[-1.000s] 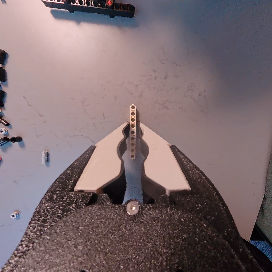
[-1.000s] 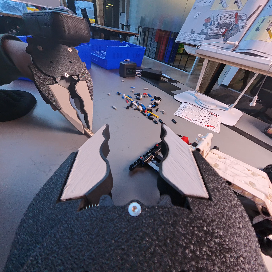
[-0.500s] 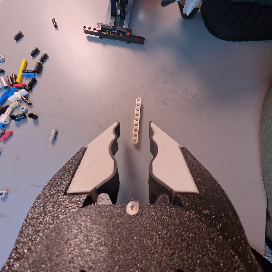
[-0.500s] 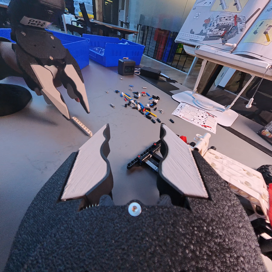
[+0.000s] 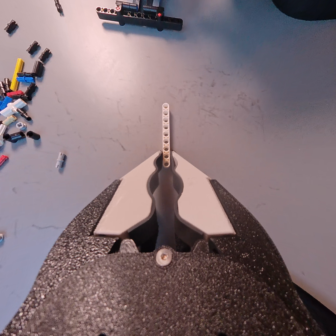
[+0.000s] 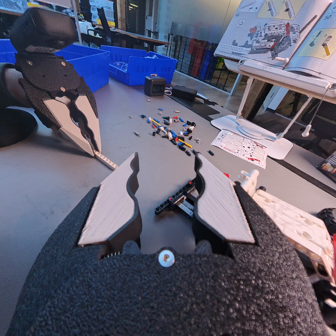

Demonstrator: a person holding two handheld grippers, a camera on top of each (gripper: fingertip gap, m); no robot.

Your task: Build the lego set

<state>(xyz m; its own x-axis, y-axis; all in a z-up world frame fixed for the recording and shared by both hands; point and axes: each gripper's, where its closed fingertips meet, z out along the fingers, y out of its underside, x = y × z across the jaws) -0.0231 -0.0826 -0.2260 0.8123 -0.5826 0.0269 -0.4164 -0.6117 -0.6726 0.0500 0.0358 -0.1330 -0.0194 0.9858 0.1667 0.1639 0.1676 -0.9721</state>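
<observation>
A long white Technic beam (image 5: 165, 131) lies lengthwise on the grey table (image 5: 236, 91). My left gripper (image 5: 166, 153) is shut on the beam's near end, tips down at the table. In the right wrist view the left gripper (image 6: 96, 152) shows at the upper left with the beam (image 6: 106, 161) sticking out of its tips. My right gripper (image 6: 166, 155) is open and empty, above a black beam assembly (image 6: 174, 200) that also shows in the left wrist view (image 5: 140, 16). A partly built white vehicle (image 6: 291, 223) sits at the right.
A pile of small loose parts (image 6: 169, 131) lies mid-table, at the left in the left wrist view (image 5: 16, 94). A sticker sheet (image 6: 240, 147), a booklet on a white stand (image 6: 281, 36), blue bins (image 6: 140, 67), and a black cube device (image 6: 155, 88) stand farther back.
The left gripper held the beam, opened and drew back leaving it on the table, then shut again on its near end. The right gripper stayed open, almost still.
</observation>
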